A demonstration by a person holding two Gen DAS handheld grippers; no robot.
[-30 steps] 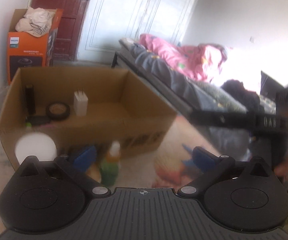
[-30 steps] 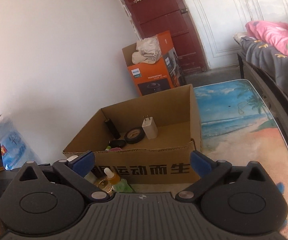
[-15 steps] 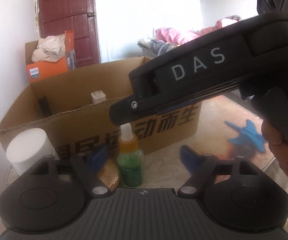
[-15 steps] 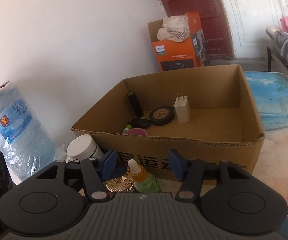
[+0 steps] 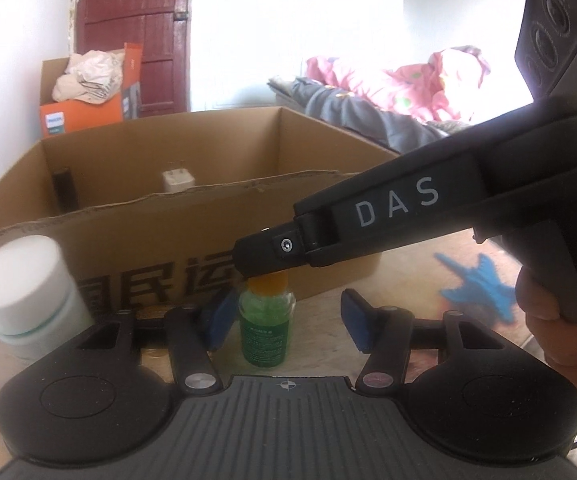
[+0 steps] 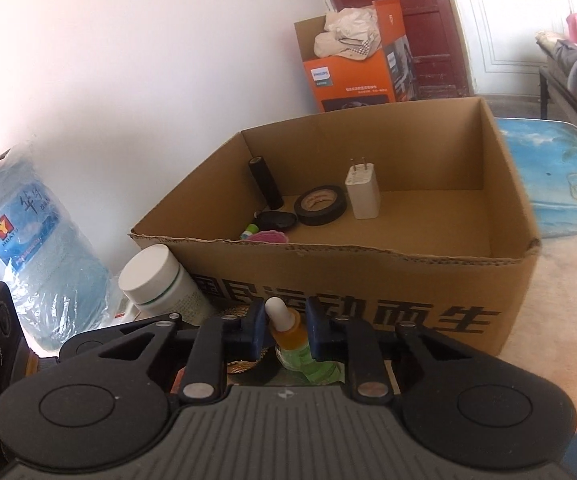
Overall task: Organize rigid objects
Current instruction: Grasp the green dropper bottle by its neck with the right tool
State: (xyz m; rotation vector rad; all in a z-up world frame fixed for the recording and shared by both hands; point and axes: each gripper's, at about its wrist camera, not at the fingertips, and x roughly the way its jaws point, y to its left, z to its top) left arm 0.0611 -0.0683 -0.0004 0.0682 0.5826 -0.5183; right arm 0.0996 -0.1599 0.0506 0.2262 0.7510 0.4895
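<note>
A small green dropper bottle (image 5: 266, 330) with an orange neck stands on the table in front of the cardboard box (image 5: 192, 240). My right gripper (image 6: 286, 330) is shut on the green dropper bottle (image 6: 288, 330), gripping its orange neck. In the left wrist view the right gripper's black body comes in from the right over the bottle. My left gripper (image 5: 284, 320) is open and empty, its blue pads on either side of the bottle without touching. The box (image 6: 368, 280) holds a white charger (image 6: 362, 192), a black tape roll (image 6: 320, 204) and a black cylinder (image 6: 264, 182).
A white jar (image 5: 28, 288) stands left of the bottle, also in the right wrist view (image 6: 156, 280). A gold round object (image 6: 240, 356) lies by the bottle. A blue toy plane (image 5: 476, 284) lies to the right. A water jug (image 6: 28, 256) and an orange box (image 6: 352, 68) stand by the wall.
My right gripper moved down to the dropper bottle and shut on its neck. My left gripper swung to face the box and came closer to the bottle, staying open.
</note>
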